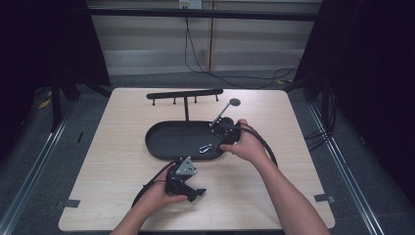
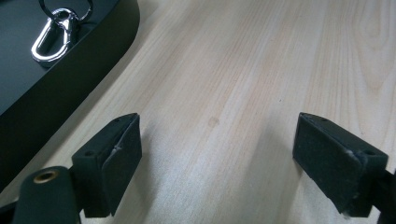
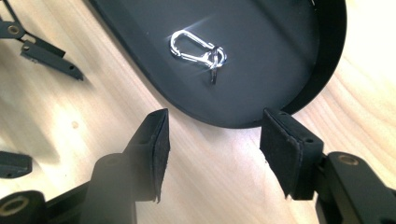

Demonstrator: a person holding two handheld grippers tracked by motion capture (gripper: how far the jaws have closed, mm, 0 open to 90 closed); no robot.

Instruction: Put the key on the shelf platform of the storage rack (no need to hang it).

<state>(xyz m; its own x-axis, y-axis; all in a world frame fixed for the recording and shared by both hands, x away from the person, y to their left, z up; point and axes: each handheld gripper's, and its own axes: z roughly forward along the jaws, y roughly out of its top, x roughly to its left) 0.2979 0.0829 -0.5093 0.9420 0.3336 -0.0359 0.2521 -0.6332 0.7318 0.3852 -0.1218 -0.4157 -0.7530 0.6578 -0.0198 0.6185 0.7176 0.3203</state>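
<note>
- Two grippers were at the wooden table (image 1: 117, 147), one in each of the person's hands, and both had nothing in them.
- Right gripper (image 3: 212, 149): its jaws stood apart with only bare wood between them. It hung just outside the round end of the black tray (image 3: 261, 42), pointing at the clip, so it looked ready to go in and pick it up.
- Left gripper (image 2: 217, 154): its jaws stood wide apart over bare wood, just beside the tray's long edge. It sat low and near the person, probably to stay out of the way while the other one worked.
- Clip (image 3: 197, 49): it lay flat on the floor of the tray, near the round end on the right-hand side, touching neither gripper.
- It was small, shiny and silver, shaped like a long loop with a little ring hooked on one end. It shone bright against the dark tray, so it was easy to spot.
- Behind the tray stood a black rack (image 1: 185, 94) with small pegs under its bar. The clip may be meant to hang there, judging by its ring.
</note>
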